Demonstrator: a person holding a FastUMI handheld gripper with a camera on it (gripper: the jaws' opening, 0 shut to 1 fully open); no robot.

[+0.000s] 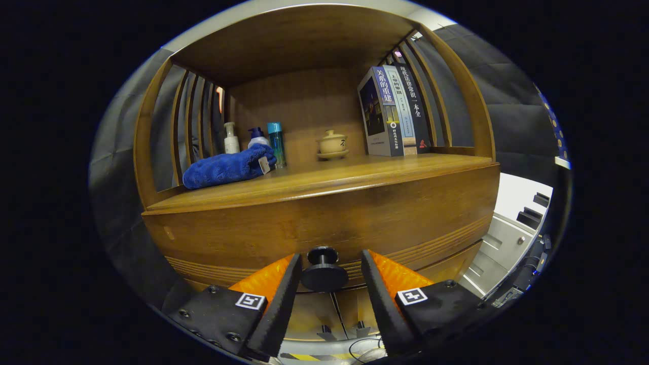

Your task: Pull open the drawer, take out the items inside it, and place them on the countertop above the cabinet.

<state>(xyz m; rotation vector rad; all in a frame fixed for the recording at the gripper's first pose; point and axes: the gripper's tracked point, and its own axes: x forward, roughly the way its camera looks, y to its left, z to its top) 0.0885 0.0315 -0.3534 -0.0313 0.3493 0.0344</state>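
Flanking the dark round knob (324,269) on the wooden drawer front (324,223), the gripper (329,263) stands parted, its fingers seemingly just shy of touching it, while above on the countertop (324,180) rest a blue towel (225,167), bottles (276,142), a lidded cup (332,143) and books (393,111).
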